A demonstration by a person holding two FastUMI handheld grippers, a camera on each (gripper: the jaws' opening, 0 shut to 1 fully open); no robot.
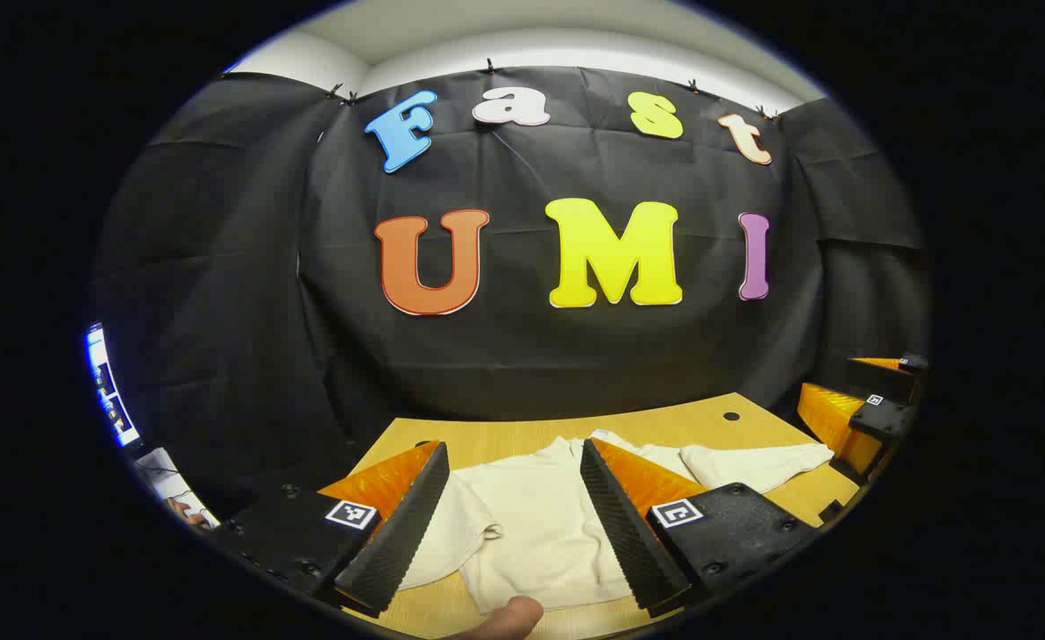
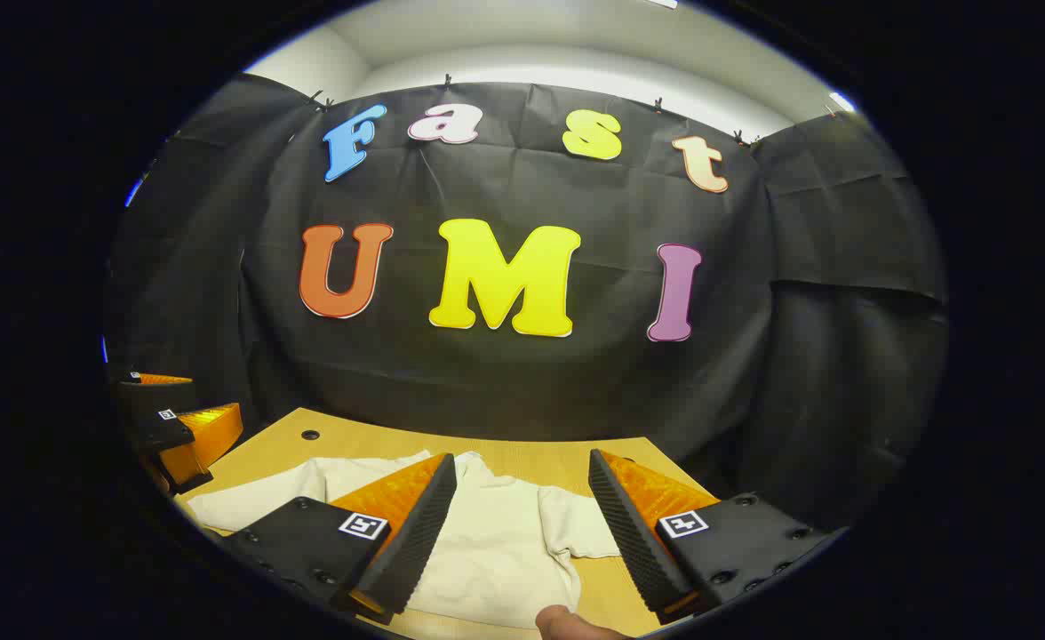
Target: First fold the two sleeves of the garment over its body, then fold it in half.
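A cream short-sleeved garment lies flat on the wooden table, with both sleeves spread out to the sides. In the left gripper view, my left gripper hovers open above its near sleeve and body. The far sleeve reaches toward the right gripper at the right edge. In the right gripper view, my right gripper is open over the garment, nothing between its fingers. One sleeve lies below it. The other sleeve stretches toward the left gripper.
A small dark hole marks the table near its far edge. Black cloth closes the booth behind the table. A lit screen glows at the far left. A thumb shows at the bottom of each view.
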